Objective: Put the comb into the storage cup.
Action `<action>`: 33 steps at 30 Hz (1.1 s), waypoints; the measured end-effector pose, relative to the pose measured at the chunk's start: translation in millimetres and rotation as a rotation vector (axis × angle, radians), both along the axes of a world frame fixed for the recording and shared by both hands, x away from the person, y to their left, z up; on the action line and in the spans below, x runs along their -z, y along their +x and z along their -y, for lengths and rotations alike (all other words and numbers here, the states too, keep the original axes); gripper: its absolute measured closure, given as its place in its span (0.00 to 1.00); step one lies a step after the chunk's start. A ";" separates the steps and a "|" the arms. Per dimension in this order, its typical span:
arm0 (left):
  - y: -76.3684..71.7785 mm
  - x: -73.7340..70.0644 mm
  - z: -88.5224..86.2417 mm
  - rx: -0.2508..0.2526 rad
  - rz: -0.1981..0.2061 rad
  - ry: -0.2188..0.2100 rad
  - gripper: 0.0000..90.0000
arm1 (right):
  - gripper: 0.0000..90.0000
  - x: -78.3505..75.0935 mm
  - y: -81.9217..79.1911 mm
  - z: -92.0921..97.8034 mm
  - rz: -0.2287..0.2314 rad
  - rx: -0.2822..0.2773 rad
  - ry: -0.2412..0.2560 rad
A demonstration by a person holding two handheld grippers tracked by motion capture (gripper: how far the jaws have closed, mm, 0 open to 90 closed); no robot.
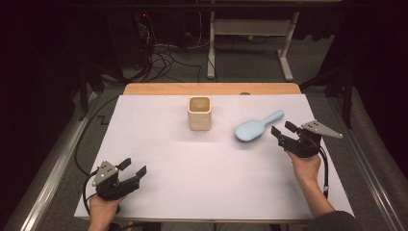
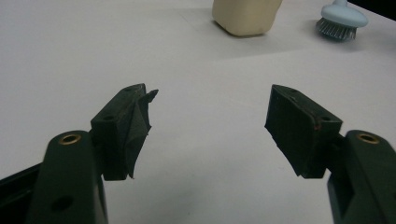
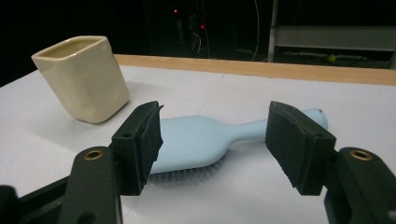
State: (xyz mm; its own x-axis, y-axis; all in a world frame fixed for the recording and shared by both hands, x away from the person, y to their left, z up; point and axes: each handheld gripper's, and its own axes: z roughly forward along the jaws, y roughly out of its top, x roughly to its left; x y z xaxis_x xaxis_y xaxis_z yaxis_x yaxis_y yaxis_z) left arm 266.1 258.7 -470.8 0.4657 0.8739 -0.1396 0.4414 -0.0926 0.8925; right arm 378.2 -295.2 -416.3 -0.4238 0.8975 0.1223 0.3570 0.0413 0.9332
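Your left gripper (image 1: 134, 172) sits at the near left of the white table (image 1: 202, 183), jaws spread, nothing between them. In the left gripper view (image 2: 210, 126) there's only bare white surface between and just ahead of the jaws; the cup and brush are well ahead and off to its right.

Cream cup (image 1: 199, 113): square-sided, rounded corners, upright, open top, glossy glaze. Well ahead of the left gripper, and ahead-left of the right one as its own view has it (image 3: 81, 77). No print or label readable on it.

Brush (image 1: 255, 127): pale blue plastic hairbrush, smooth oval back facing up, bristles down on the table, tapered handle pointing away toward the far right. The left gripper view shows the grey bristles under the head (image 2: 339, 21). No brand or writing I can read on the back.

Your right gripper (image 1: 283, 131) is just beside the brush head, on its handle side, jaws released and wide. In the right gripper view (image 3: 215, 140) the brush (image 3: 201, 137) lies crosswise just past the jaw tips, head behind the left jaw, handle end behind the right jaw. Not touching it as far as I can tell.

Room: open white surface between cup and brush, and a wide bare stretch between the two grippers. The table's right edge is close behind your right hand (image 1: 304, 166); the wooden strip (image 1: 211, 89) marks the far edge behind the cup.
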 end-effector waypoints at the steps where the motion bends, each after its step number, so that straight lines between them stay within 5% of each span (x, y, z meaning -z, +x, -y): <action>1: 0.0 0.0 -0.1 -0.001 0.000 0.000 0.34 | 0.41 0.1 2.0 -0.1 -0.005 -0.002 -0.003; 33: 1.3 -0.5 1.4 0.003 0.004 0.015 0.35 | 0.59 -17.0 66.0 -10.2 -0.258 -0.008 -0.125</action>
State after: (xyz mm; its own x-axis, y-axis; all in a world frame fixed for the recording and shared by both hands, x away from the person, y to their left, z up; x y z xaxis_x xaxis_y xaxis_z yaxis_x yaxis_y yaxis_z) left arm 267.3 257.3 -470.3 0.4687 0.8746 -0.1241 0.4374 -0.1077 0.8928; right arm 444.2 -285.1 -399.3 -0.4004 0.9090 0.1157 0.5810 0.1542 0.7992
